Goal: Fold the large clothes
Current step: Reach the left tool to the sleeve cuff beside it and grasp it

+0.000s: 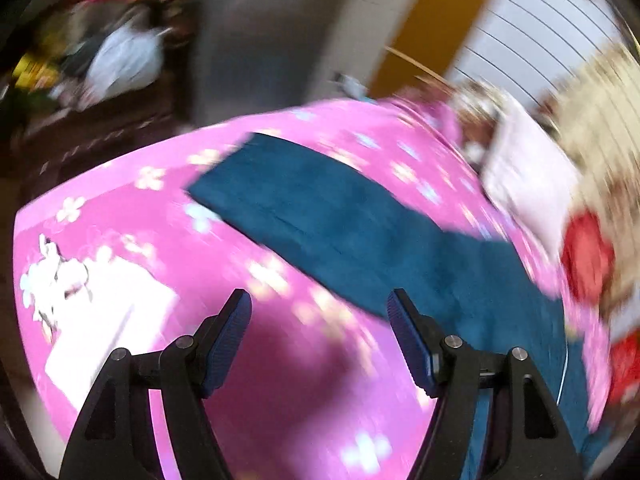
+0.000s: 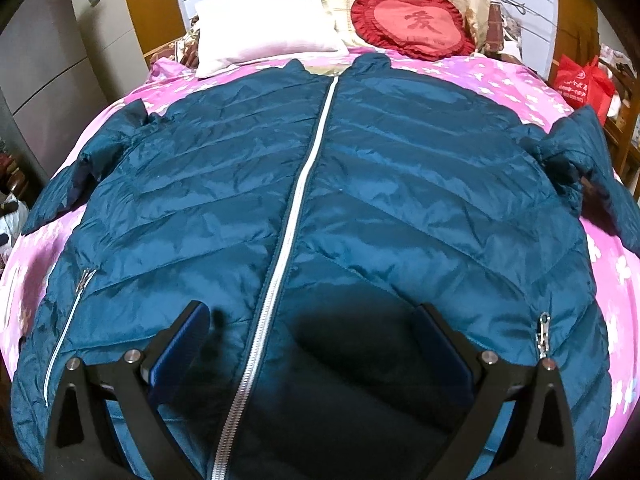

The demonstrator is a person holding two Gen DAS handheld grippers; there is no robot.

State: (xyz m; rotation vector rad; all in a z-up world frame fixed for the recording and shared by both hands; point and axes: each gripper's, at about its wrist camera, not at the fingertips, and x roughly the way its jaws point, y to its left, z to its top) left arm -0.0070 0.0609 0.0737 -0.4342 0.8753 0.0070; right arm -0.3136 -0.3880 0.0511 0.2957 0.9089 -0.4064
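Now jacket [image 2: 360, 184] lies flat, collar toward pillows; left tongs [image 1: 320, 312] and right tongs [image 2: 316, 332] gape empty.

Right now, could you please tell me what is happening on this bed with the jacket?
A dark teal quilted puffer jacket with a white front zipper lies spread flat, front up and zipped, on a pink flowered bedsheet, sleeves out to both sides. No fold has been made yet. The right tool hovers open over the jacket's lower front, gripping nothing. The left tool is also open and empty, near one sleeve; that view is blurred.
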